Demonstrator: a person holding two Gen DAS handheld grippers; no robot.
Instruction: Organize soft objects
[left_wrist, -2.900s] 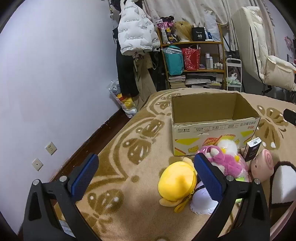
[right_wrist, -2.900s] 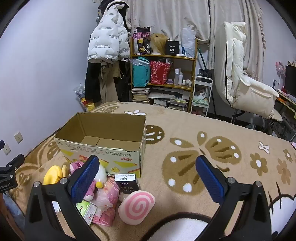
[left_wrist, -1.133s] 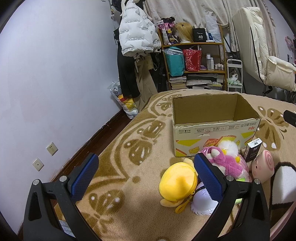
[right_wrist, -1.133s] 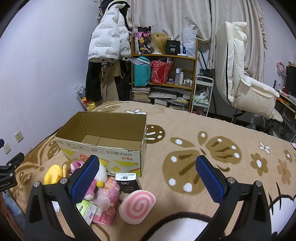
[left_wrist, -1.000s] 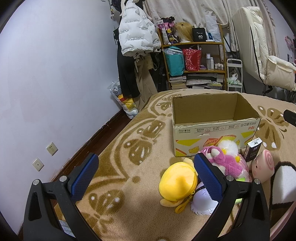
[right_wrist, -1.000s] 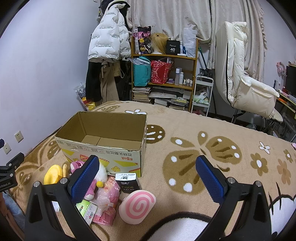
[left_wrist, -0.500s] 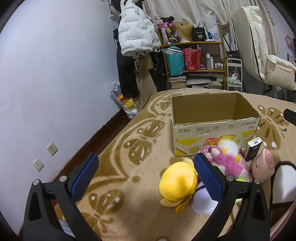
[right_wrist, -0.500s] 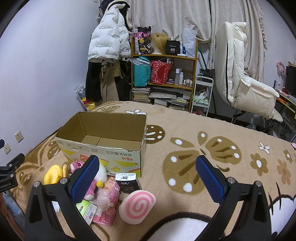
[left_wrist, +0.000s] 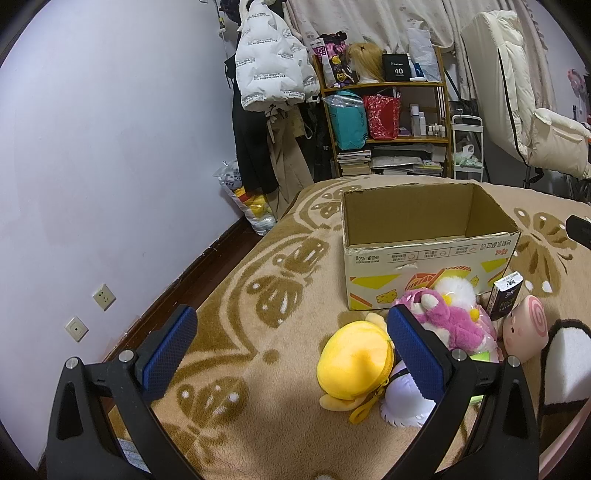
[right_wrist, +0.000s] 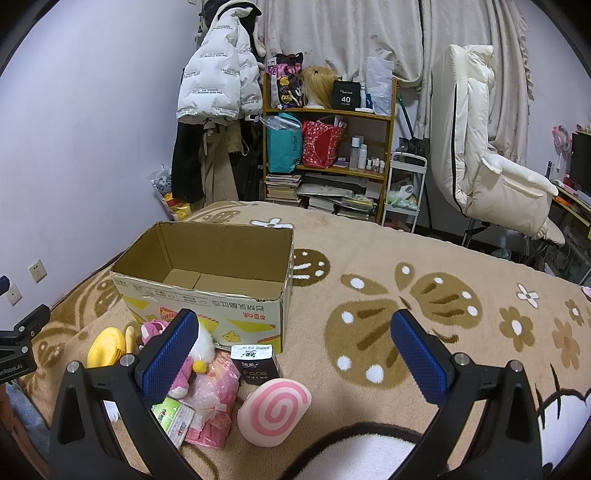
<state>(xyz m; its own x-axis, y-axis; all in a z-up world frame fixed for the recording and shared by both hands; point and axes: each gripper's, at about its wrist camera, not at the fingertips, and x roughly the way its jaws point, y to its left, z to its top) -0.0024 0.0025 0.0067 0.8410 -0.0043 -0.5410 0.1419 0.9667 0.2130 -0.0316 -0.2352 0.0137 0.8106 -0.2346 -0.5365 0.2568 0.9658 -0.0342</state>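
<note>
Both wrist views. The left gripper and the right gripper were spread wide and held nothing, each poised above a patterned blanket. An empty cardboard box stood open on the blanket. Clustered just in front of it lay the soft objects: a yellow plush, a pink plush touching a white plush, a pink swirl cushion and a pink wrapped packet. A dark tissue pack stood upright between cushion and box. A green-and-white packet lay beside the wrapped packet.
</note>
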